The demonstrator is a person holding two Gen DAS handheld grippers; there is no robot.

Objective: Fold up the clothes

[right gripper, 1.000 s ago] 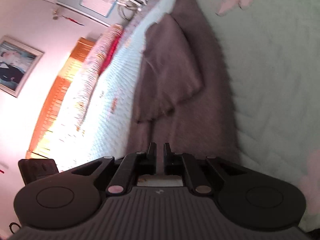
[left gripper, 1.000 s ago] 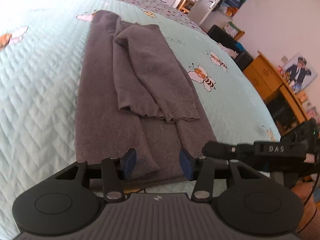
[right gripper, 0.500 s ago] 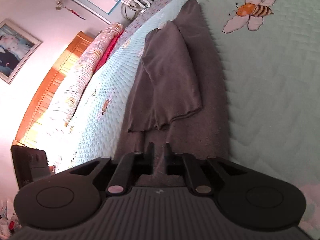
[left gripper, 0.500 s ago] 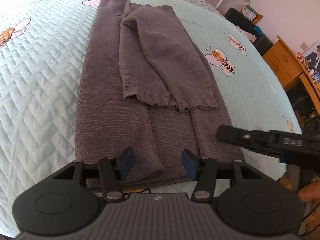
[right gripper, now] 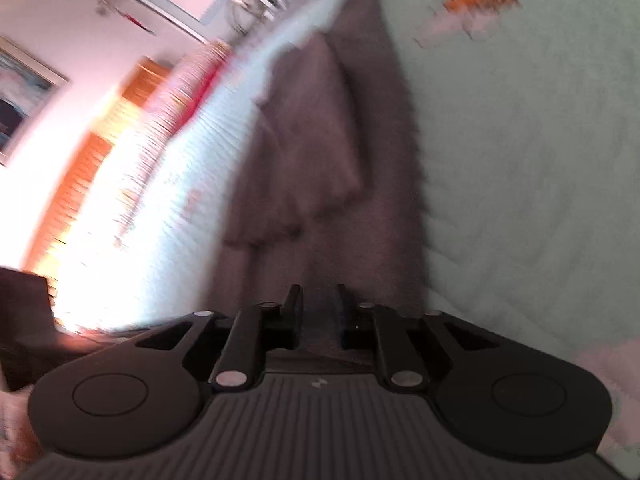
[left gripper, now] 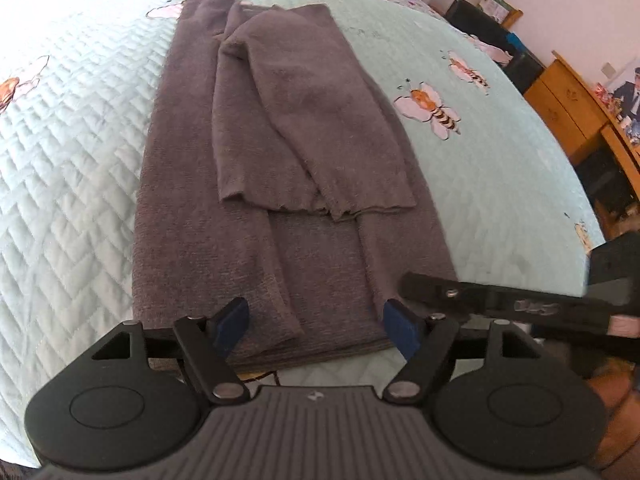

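A grey knit garment [left gripper: 256, 248] lies lengthwise on the pale green bee-print bedspread [left gripper: 72, 160], its sleeves folded in over the body. My left gripper [left gripper: 316, 320] is open, its blue pads spread over the near hem, left of centre. My right gripper [left gripper: 480, 300] reaches in from the right, its tip at the garment's near right corner. The right wrist view is blurred; there the garment [right gripper: 340, 160] runs away from my right gripper [right gripper: 319, 300], whose fingers stand a narrow gap apart with grey cloth showing beyond them.
The bed's near edge lies just under both grippers. A wooden dresser [left gripper: 568, 108] and dark furniture [left gripper: 480, 16] stand to the right of the bed. An orange headboard [right gripper: 80, 176] and patterned pillows [right gripper: 180, 92] line the far left side.
My left gripper has tilted down over the hem, still open. The right gripper has swung in toward the near right corner, and its fingers now stand slightly wider apart.
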